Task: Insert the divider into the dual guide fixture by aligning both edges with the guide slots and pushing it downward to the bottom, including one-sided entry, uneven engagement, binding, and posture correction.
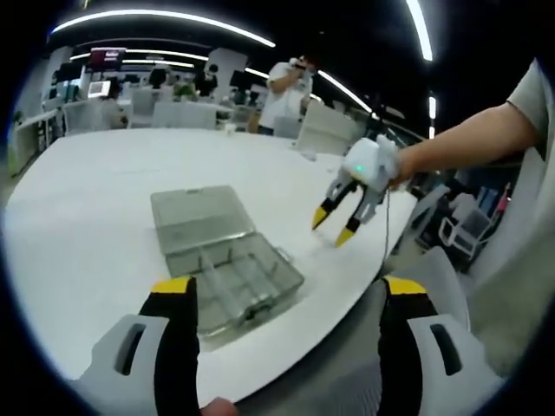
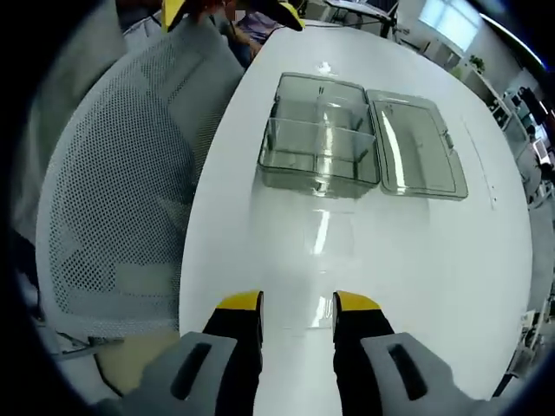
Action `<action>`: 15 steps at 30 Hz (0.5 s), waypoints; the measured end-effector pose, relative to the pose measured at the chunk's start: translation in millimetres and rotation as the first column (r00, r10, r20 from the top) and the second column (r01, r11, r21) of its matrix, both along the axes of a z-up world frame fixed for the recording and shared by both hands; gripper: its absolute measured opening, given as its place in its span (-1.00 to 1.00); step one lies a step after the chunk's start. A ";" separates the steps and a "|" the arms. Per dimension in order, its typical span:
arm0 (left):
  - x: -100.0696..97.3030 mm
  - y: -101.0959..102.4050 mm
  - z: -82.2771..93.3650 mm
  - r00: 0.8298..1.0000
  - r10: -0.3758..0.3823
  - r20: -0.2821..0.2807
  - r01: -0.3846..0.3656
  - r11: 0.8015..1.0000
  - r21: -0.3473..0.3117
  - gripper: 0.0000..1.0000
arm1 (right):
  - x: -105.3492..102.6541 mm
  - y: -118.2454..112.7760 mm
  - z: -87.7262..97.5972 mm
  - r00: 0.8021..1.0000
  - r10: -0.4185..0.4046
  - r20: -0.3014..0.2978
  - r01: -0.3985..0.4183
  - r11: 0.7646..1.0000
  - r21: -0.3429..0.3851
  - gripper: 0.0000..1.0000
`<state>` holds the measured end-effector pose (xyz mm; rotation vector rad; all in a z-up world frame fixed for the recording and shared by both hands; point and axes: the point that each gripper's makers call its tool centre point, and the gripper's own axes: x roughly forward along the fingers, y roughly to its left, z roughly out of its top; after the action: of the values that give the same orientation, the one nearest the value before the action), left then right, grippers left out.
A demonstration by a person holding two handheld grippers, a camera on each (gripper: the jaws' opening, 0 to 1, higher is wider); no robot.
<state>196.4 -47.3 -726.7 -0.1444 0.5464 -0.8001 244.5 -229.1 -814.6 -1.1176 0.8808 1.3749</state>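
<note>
A clear plastic compartment box (image 1: 238, 282) lies on the white table (image 1: 95, 199), its lid (image 1: 199, 217) folded open flat behind it. Clear partitions stand inside the tray; I cannot pick out a loose divider. My left gripper (image 1: 288, 290) is wide open over the table's near edge, just short of the box, holding nothing. To the right of the box, a hand holds my right gripper (image 1: 334, 227) open above the table. In the right gripper view the box (image 2: 319, 143) and lid (image 2: 416, 149) lie ahead of my open right gripper (image 2: 297, 303), and the left gripper's yellow tips (image 2: 231, 10) show beyond the box.
A grey mesh chair (image 2: 121, 182) stands against the table's edge beside the box. The same chair back (image 1: 347, 347) sits between my left jaws. Farther off are other tables, chairs and a standing person (image 1: 282, 91). Bare tabletop (image 2: 416, 260) surrounds the box.
</note>
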 end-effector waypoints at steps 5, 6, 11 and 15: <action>-0.8 -4.3 -1.5 1.000 -0.016 -0.016 0.015 1.000 -0.017 0.59 | -5.1 12.9 8.3 1.000 0.012 0.013 -0.012 1.000 0.010 -0.48; -1.1 -5.5 -2.3 1.000 -0.022 -0.020 0.021 1.000 -0.018 0.57 | -5.8 15.2 9.4 1.000 0.014 0.017 -0.015 1.000 0.010 -0.48; 0.4 -11.5 -3.0 0.998 -0.033 -0.045 0.032 0.999 -0.043 0.48 | -11.6 33.8 17.3 0.999 0.032 0.033 -0.033 0.999 0.027 -0.48; 0.4 -19.1 -2.8 0.997 -0.056 -0.055 0.054 0.997 -0.050 0.42 | -13.8 47.2 22.3 0.998 0.040 0.043 -0.042 0.998 0.040 -0.48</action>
<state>196.8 -66.5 -729.5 -0.1972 0.5864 -0.8653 230.7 -181.9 -792.4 -1.1353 0.8000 1.3922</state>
